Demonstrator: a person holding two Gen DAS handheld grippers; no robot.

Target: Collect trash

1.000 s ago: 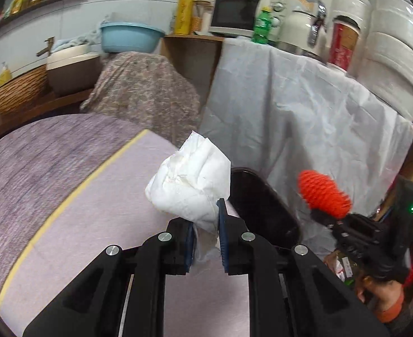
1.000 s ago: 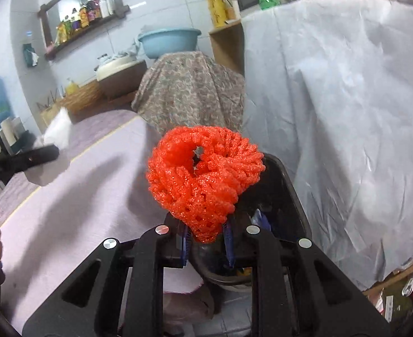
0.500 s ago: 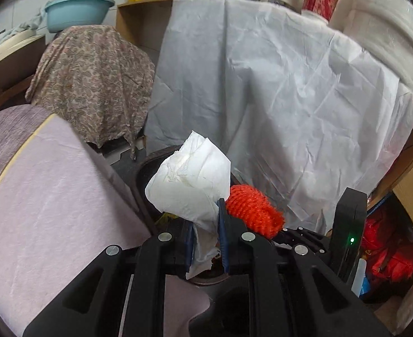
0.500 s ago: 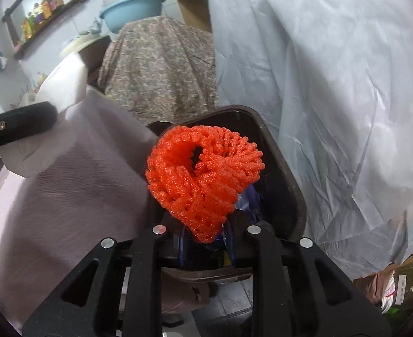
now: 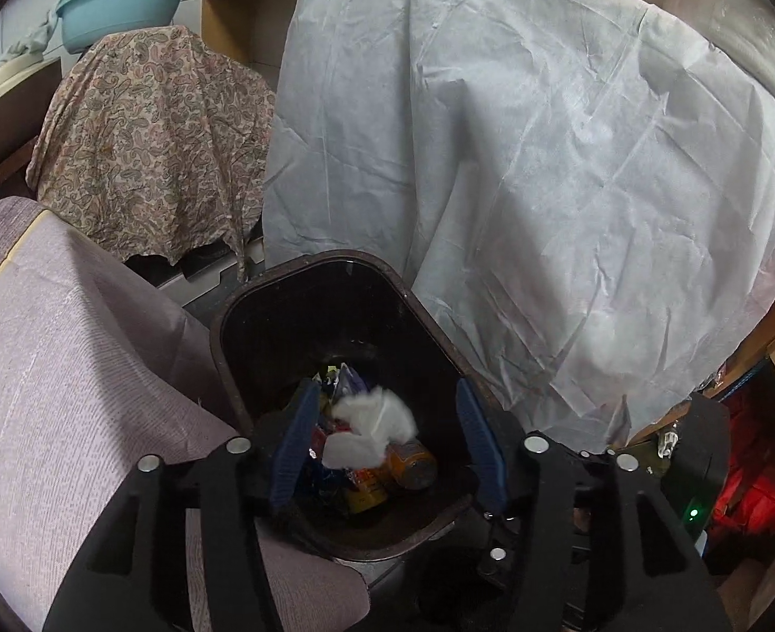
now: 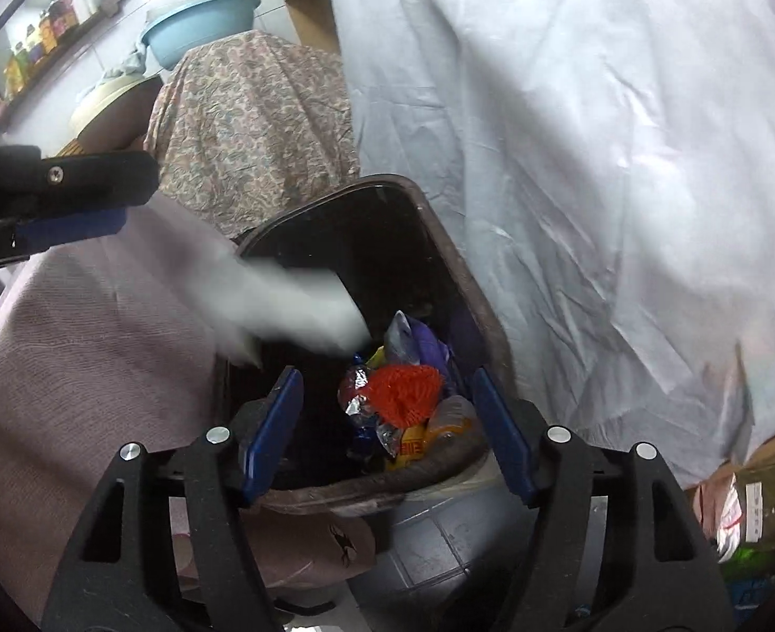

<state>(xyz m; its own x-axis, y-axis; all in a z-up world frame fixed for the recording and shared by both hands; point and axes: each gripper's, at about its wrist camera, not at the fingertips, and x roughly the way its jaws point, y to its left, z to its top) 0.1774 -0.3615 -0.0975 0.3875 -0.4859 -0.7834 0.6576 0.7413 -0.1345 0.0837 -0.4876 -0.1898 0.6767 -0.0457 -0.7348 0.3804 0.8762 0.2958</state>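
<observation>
A dark brown trash bin (image 5: pixel 329 268) stands on the floor beside the table; it also shows in the right wrist view (image 6: pixel 440 242). My left gripper (image 5: pixel 387 442) is open above the bin's mouth. The white crumpled tissue (image 5: pixel 374 429) lies in the bin on wrappers and a can; in the right wrist view it is a white blur (image 6: pixel 287 310) falling into the bin. My right gripper (image 6: pixel 387 432) is open over the bin's near rim. The red foam net (image 6: pixel 405 392) lies on the trash inside. The left gripper's finger (image 6: pixel 71 184) shows at the left of the right wrist view.
A table with a purple cloth (image 5: pixel 60 347) is left of the bin. A white sheet (image 5: pixel 519 158) hangs behind it. A paisley cloth (image 5: pixel 155 131) covers something at the back, with a blue basin (image 5: pixel 118 5) above. Red bags (image 5: pixel 751 490) lie at the right.
Both grippers moved over the bin and opened. The tissue dropped from the left one and the red net from the right one into the bin.
</observation>
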